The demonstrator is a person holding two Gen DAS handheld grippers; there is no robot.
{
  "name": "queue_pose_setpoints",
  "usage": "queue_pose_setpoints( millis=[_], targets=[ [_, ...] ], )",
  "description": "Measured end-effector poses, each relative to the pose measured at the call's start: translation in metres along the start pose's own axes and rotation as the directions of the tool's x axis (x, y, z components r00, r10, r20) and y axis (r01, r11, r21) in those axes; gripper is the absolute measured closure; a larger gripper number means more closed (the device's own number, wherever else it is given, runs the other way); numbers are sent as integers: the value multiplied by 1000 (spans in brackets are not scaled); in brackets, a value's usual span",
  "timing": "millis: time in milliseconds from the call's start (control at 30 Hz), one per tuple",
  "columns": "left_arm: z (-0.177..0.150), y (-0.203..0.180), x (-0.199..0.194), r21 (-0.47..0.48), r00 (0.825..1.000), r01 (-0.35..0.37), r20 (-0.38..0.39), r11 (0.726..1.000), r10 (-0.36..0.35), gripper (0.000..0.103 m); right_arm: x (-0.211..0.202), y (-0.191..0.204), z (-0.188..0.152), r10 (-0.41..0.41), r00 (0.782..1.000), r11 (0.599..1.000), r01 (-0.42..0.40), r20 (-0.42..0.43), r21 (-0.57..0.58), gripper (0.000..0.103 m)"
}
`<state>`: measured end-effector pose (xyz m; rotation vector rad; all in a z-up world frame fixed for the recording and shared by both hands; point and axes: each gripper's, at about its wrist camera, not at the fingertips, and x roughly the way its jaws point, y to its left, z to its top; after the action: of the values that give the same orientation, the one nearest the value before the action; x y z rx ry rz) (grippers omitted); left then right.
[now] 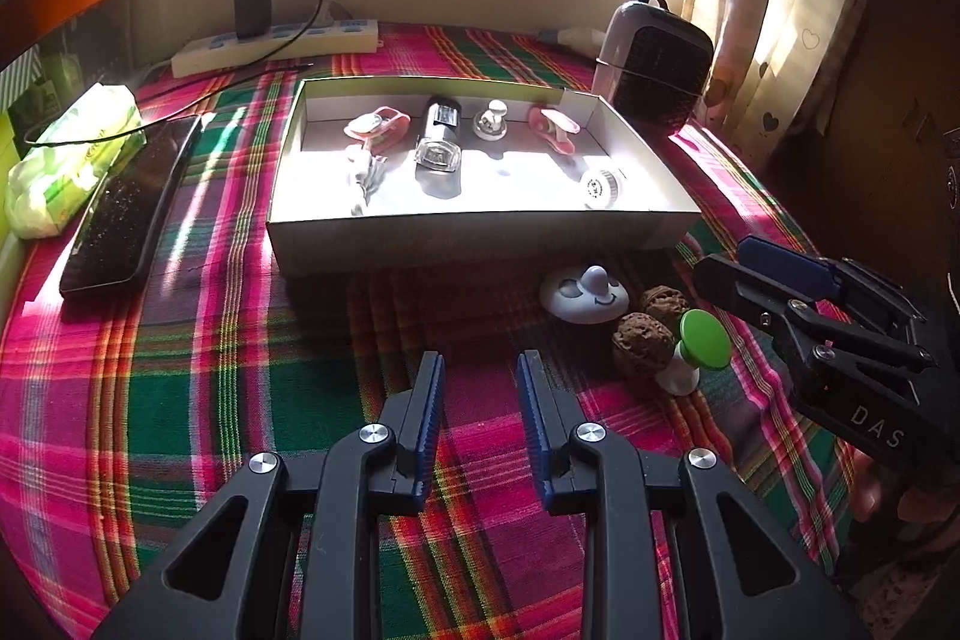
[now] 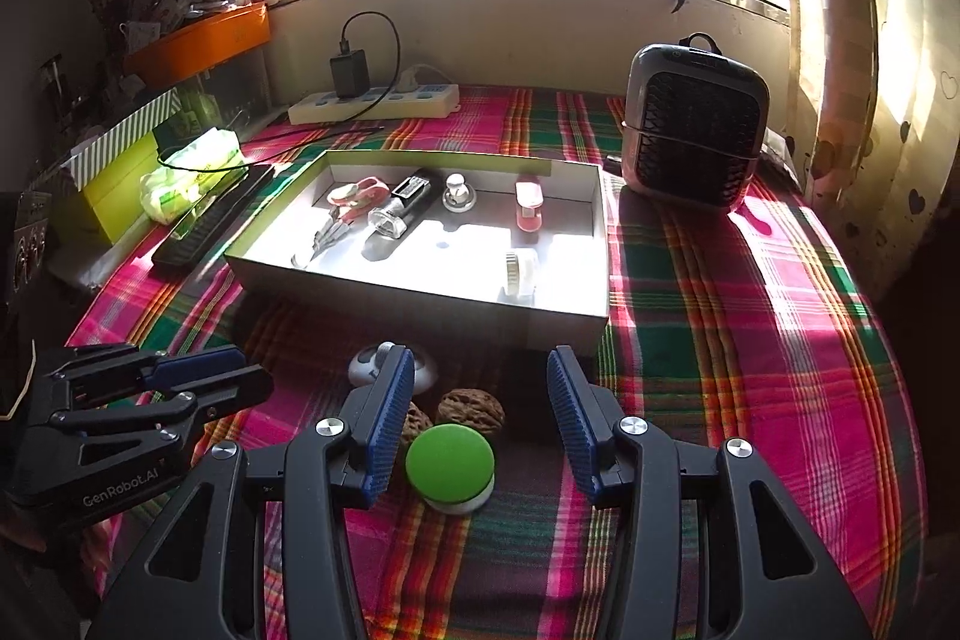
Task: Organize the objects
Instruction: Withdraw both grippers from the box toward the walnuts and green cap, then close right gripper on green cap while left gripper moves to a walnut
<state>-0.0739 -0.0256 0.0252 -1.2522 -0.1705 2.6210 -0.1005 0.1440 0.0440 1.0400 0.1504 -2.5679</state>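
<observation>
A shallow white box [image 1: 480, 238] [image 2: 420, 304] sits on the plaid cloth and holds several small items: pink clips, a black-and-clear bottle, a white knob, a tape roll. In front of it lie a green-topped mushroom toy [image 2: 450, 466] [image 1: 699, 349], two walnuts [image 2: 471, 409] [image 1: 642, 340] and a white face-shaped toy [image 1: 585, 292] [image 2: 390, 367]. My right gripper [image 2: 480, 424] is open, its fingers on either side of the green mushroom toy, not touching it. My left gripper [image 1: 480, 400] is open and empty over bare cloth, left of the toys.
A small heater [image 2: 693, 130] stands at the back right. A power strip with charger [image 1: 276, 43] lies by the wall. A black remote-like slab [image 1: 129, 214] and a tissue pack [image 1: 72, 160] lie left of the box. An orange tray [image 2: 204, 40] sits on the left shelf.
</observation>
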Motion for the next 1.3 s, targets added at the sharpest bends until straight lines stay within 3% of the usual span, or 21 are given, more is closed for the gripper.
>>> queue_pose_setpoints(
  millis=[700,867,1300],
  targets=[
    [-3,-7,10,13,999,24,-29,1000,-24,80,10,-4,-21,51,998,998,-50,-45,28,55],
    [-2,-9,12,19,999,29,-32,999,-29,80,7,-3,-22,75,997,997,-74,-35,28,68],
    [-1,-19,14,36,998,60,-38,998,-59,79,-4,-11,-25,55,998,998,-54,-29,30,68]
  ],
)
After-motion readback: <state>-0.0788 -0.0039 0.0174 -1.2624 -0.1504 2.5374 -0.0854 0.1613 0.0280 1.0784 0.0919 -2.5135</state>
